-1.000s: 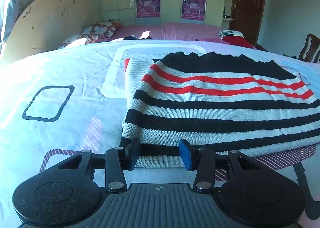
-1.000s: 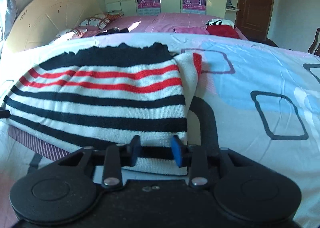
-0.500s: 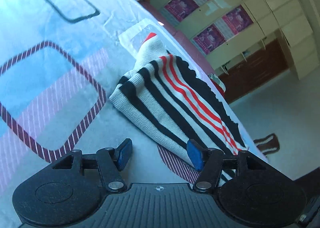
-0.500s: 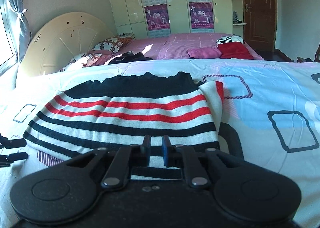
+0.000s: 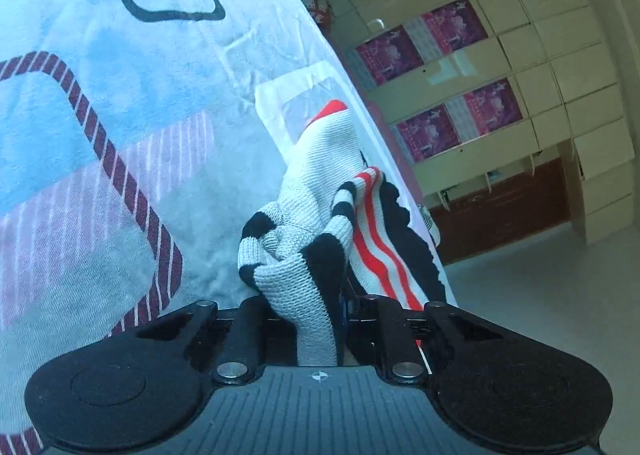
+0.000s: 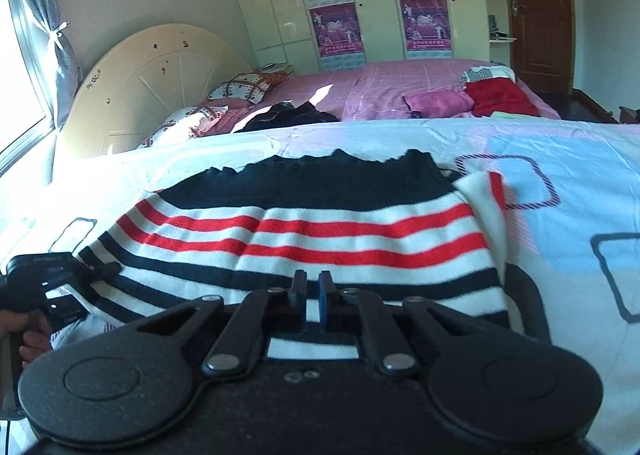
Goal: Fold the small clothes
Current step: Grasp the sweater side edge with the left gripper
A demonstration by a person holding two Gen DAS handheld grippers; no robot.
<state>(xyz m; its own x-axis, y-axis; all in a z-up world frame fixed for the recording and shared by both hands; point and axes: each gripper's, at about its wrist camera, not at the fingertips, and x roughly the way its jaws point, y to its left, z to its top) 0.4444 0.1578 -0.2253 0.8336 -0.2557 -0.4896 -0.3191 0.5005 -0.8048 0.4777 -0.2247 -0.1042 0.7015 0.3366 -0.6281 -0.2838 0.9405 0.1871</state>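
A striped sweater, white with black and red bands, lies on the patterned bedsheet. In the right wrist view my right gripper is shut on the sweater's near hem, with a strip of hem showing below its fingers. At the sweater's left corner, my left gripper is held by a hand. In the left wrist view the left gripper is rolled sideways and its jaws are closing with a bunched fold of sweater pinched between them.
Behind the sheet is a pink bed with pillows, dark clothes and a red garment. A cream headboard stands at the left, wardrobes with posters and a brown door at the back.
The left gripper rolled sideways, dropped to the sweater's corner and closed on bunched fabric. The right gripper's jaws went from apart to shut on the hem, and it rose slightly.
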